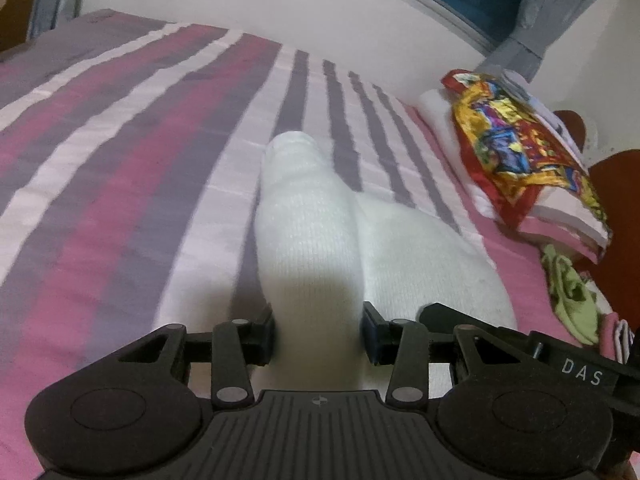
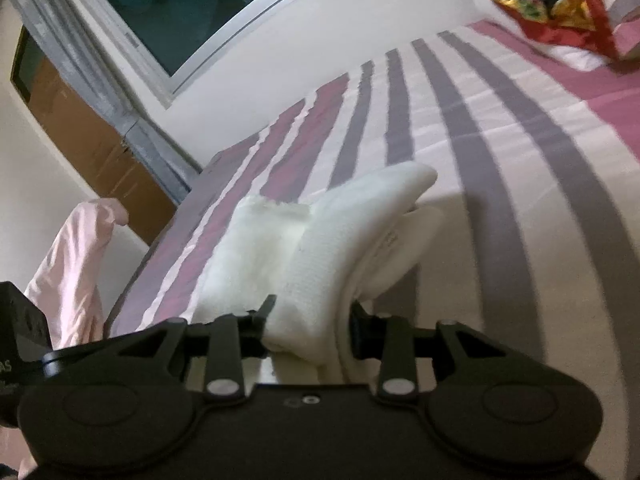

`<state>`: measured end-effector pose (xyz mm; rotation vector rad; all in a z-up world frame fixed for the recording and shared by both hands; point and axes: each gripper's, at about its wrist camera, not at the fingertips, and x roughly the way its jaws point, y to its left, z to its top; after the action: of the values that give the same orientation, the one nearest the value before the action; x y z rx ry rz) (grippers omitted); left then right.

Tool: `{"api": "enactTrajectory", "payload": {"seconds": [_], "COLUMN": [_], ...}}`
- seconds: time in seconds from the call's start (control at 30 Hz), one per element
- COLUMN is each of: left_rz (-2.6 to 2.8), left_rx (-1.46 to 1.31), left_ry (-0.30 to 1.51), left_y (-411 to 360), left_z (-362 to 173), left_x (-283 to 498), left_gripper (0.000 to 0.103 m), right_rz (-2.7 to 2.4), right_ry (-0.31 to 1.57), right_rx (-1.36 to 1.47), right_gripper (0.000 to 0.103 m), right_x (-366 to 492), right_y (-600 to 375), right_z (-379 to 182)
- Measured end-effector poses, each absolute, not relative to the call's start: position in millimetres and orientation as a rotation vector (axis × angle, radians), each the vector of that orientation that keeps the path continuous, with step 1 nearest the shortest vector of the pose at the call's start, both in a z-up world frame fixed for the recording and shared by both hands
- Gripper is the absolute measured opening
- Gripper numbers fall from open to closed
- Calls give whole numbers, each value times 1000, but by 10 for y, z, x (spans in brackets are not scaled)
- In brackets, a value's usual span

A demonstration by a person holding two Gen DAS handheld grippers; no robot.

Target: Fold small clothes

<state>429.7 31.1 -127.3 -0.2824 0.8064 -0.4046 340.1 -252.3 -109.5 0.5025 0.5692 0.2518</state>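
1. Left gripper (image 1: 319,334) first — its two black fingers are clamped on one end of a white sock (image 1: 308,240), the knit fabric filling the whole gap between the pads.

2. In the left wrist view the sock runs forward from the jaws over the striped bedsheet (image 1: 132,152), its far end puckered and rounded; a second white layer (image 1: 424,256) bulges just to the right of it, touching it along a seam-like crease.

3. Over to the right gripper (image 2: 310,326) — it too is squeezed onto white sock (image 2: 320,248) fabric, with bunched, folded layers wedged between the fingers.

4. From the right wrist view the fabric rises away from the jaws in a thick fold, a fuzzy inner face (image 2: 256,248) showing on the left and a smooth ribbed face on the right, its tip pointing toward the far side of the bed.

5. Whether both grippers hold the same sock or two, I cannot tell.

6. The bedsheet (image 2: 500,168) is pink, white and grey in long stripes, and the sock lies on its pale middle band.

7. Well apart, near the wall, a folded pile topped by a bright red-and-gold patterned cloth (image 1: 516,152) sits on a white towel (image 1: 438,116); a green garment (image 1: 568,292) lies beside it at the bed's edge.

8. A window (image 2: 192,4) with grey curtains (image 2: 92,64) is behind the bed, and a pale pink cloth (image 2: 68,272) hangs at the left edge.
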Motion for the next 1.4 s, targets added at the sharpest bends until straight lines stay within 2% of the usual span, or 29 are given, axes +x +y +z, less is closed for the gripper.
{"api": "enactTrajectory", "payload": {"seconds": [0.43, 0.53, 0.57, 0.7, 0.87, 0.97, 1.07, 1.17, 1.23, 1.3, 1.33, 1.4], "left_rz": [-345, -329, -325, -298, -305, -324, -332, -315, -304, -301, -305, -316], "left_rx": [-298, -261, -267, -261, -271, -263, -247, -202, -208, -210, -210, -208], "left_ry": [861, 859, 858, 823, 763, 757, 775, 781, 782, 778, 775, 767], "left_y": [630, 578, 586, 650, 651, 566, 465, 394, 397, 393, 388, 369], "left_z": [-1850, -1844, -1828, -1715, -1486, -1422, -1478, -1548, -1542, -1507, -1487, -1453], "left_x": [4426, 4417, 4419, 4335, 4278, 4280, 4263, 4258, 4269, 4261, 4255, 4232], "left_gripper": [43, 57, 59, 59, 59, 59, 59, 59, 59, 59, 59, 59], "right_rz": [217, 185, 171, 125, 144, 175, 182, 193, 230, 276, 281, 296], "right_ry": [670, 686, 693, 695, 677, 691, 744, 780, 797, 830, 837, 840], "right_rx": [515, 456, 418, 388, 404, 440, 437, 423, 427, 474, 488, 518], "right_gripper": [34, 40, 43, 62, 62, 73, 74, 72, 66, 43, 40, 26], "right_x": [3630, 3645, 3656, 3632, 3436, 3238, 3115, 2998, 2941, 2924, 2908, 2877], "right_y": [-2233, -2210, -2179, -2216, -2280, -2324, -2323, -2315, -2291, -2282, -2282, -2305], "right_z": [-1550, -1574, -1578, -1588, -1514, -1538, -1653, -1779, -1795, -1811, -1816, -1799]}}
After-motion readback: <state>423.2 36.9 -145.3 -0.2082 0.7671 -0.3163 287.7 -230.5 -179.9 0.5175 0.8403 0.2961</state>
